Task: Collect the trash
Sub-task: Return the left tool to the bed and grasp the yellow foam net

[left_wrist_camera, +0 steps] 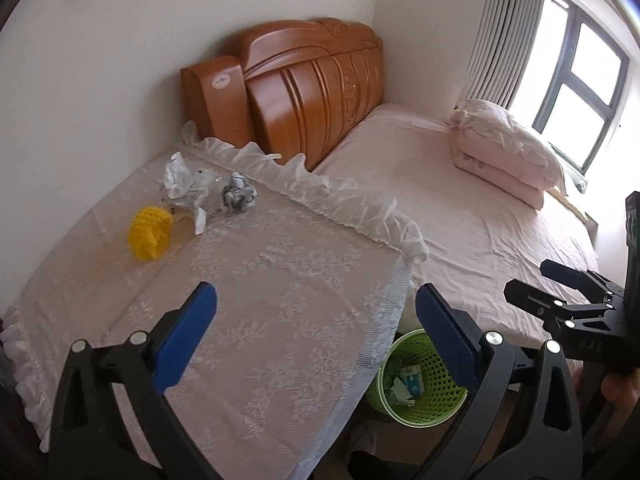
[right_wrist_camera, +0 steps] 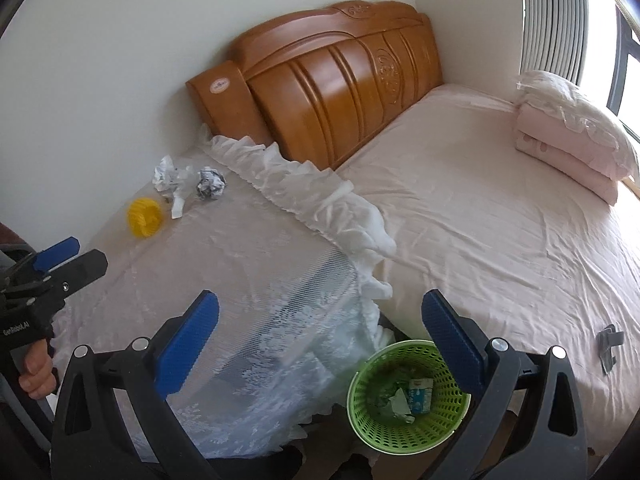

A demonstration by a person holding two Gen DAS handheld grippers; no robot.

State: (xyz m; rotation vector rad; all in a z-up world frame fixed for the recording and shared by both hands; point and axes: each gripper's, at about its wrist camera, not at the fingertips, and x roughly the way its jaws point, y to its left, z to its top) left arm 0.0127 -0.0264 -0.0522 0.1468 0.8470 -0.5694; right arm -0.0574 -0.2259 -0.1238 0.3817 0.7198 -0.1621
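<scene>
Crumpled white paper (left_wrist_camera: 182,182) (right_wrist_camera: 170,180), a crumpled grey printed ball (left_wrist_camera: 238,194) (right_wrist_camera: 209,189) and a yellow knitted ring (left_wrist_camera: 150,233) (right_wrist_camera: 145,217) lie at the far left of a lace-covered table (left_wrist_camera: 280,300) (right_wrist_camera: 248,280). A green mesh bin (left_wrist_camera: 416,384) (right_wrist_camera: 400,396) with paper and a small carton stands on the floor between table and bed. My left gripper (left_wrist_camera: 316,320) is open and empty above the table's near edge. My right gripper (right_wrist_camera: 320,328) is open and empty above the bin.
A bed with a pink sheet (left_wrist_camera: 460,208) (right_wrist_camera: 480,220) fills the right side, with a wooden headboard (left_wrist_camera: 312,92) and folded pink bedding (left_wrist_camera: 504,148) by the window. A small grey item (right_wrist_camera: 610,346) lies on the bed's near right.
</scene>
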